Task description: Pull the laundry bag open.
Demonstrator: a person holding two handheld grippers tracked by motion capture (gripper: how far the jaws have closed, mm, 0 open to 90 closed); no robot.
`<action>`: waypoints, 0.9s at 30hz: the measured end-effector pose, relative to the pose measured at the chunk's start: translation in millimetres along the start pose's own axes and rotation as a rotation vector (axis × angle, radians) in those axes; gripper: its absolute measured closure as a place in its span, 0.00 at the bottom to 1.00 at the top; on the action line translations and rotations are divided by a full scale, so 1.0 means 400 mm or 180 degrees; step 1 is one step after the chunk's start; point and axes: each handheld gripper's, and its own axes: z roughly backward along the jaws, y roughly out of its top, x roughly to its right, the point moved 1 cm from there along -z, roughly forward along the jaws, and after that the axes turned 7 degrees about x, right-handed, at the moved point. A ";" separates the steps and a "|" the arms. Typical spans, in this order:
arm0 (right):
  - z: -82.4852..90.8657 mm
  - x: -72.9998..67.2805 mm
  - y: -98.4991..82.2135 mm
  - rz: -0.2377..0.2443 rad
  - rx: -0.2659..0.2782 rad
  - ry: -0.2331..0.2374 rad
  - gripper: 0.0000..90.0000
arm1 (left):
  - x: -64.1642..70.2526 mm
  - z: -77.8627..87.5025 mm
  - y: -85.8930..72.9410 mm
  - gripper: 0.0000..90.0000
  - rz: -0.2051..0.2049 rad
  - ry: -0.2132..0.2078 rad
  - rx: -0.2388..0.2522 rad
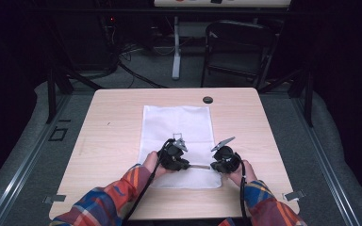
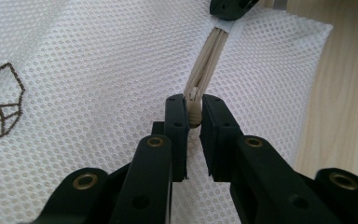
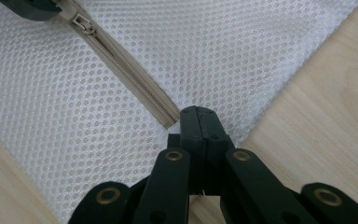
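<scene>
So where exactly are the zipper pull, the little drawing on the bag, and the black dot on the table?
zipper pull [image 2: 194,108], left gripper view, on its beige tab between the jaws
drawing [image 2: 2,103], left gripper view, on the brown stitched outline
black dot [image 1: 208,100], high view, on its middle

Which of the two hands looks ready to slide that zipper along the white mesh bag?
Probably the left. The left gripper is closed on the zipper pull, while the right gripper pinches the mesh bag at the zipper's end, seemingly anchoring it.
</scene>
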 end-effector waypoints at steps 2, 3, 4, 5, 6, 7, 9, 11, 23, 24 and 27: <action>0.000 0.001 0.000 -0.0011 0.0014 0.0006 1.00 | 0.001 0.001 -0.001 0.90 -0.0007 0.0004 -0.0008; 0.000 0.000 0.000 -0.0011 0.0012 0.0006 1.00 | 0.002 0.001 -0.001 0.90 -0.0008 0.0011 -0.0011; 0.000 0.001 0.000 -0.0011 0.0014 0.0009 1.00 | 0.001 0.001 -0.002 0.90 0.0000 0.0003 -0.0009; 0.000 0.001 0.000 -0.0009 0.0009 0.0010 1.00 | -0.001 0.003 -0.002 0.90 -0.0002 0.0025 -0.0020; 0.000 0.001 -0.001 -0.0010 0.0013 0.0005 1.00 | -0.004 0.009 -0.006 0.99 -0.0038 0.0145 -0.0012; 0.001 0.001 0.000 0.0011 -0.0010 -0.0022 1.00 | -0.016 0.020 -0.011 1.00 0.0009 0.0183 0.0001; 0.002 0.006 -0.003 -0.0017 0.0006 -0.0045 1.00 | -0.044 0.047 -0.028 1.00 0.0157 0.0227 0.0058; 0.002 0.010 -0.006 -0.0069 0.0044 -0.0004 1.00 | -0.065 0.071 -0.047 1.00 0.0294 0.0208 0.0109; 0.002 0.010 -0.004 -0.0071 0.0020 -0.0033 1.00 | -0.027 0.015 -0.023 0.66 0.0170 0.0019 0.0241; 0.002 0.010 -0.004 -0.0072 0.0015 -0.0032 1.00 | -0.022 0.006 -0.019 0.65 0.0125 -0.0024 0.0253; 0.002 0.009 -0.004 -0.0081 0.0025 -0.0031 1.00 | -0.007 -0.023 -0.012 0.67 -0.0010 -0.0093 0.0119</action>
